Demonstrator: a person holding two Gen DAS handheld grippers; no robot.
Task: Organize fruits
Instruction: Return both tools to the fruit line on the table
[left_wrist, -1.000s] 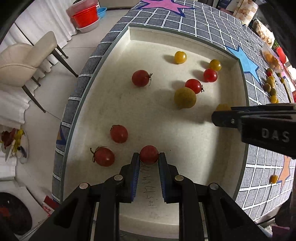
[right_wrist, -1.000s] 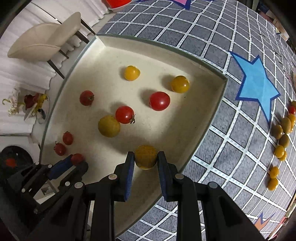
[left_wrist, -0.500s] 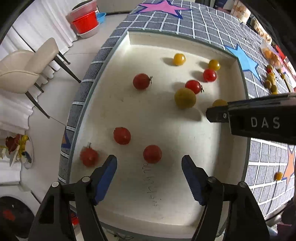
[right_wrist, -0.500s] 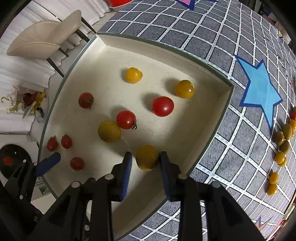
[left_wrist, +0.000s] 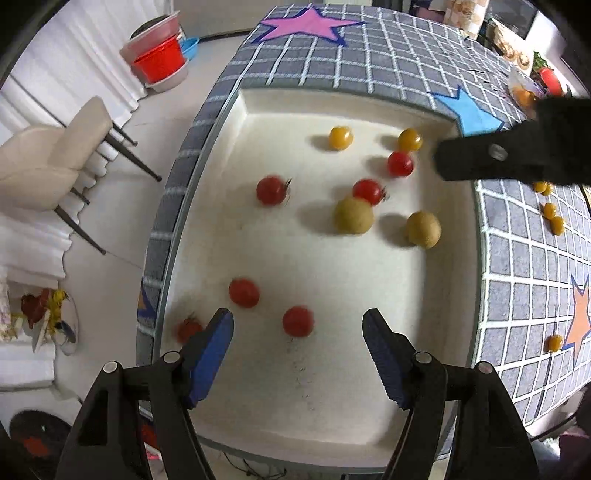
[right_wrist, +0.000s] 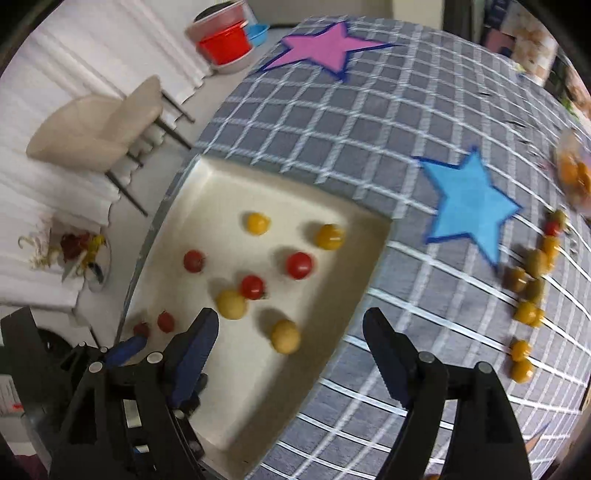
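both grippers, left gripper (left_wrist: 297, 336) and right gripper (right_wrist: 290, 334), hold fingers spread, empty, above the blurred tray (left_wrist: 369, 435); faint tray scribble unreadable.

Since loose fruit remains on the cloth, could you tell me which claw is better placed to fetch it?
The right claw: it is open, with the loose fruit on its side of the tray. The left claw is open over the tray.

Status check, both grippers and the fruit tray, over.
Left gripper open, right gripper open, both empty. Ten fruits loose in tray. More fruit outside on cloth. Nothing blocking.
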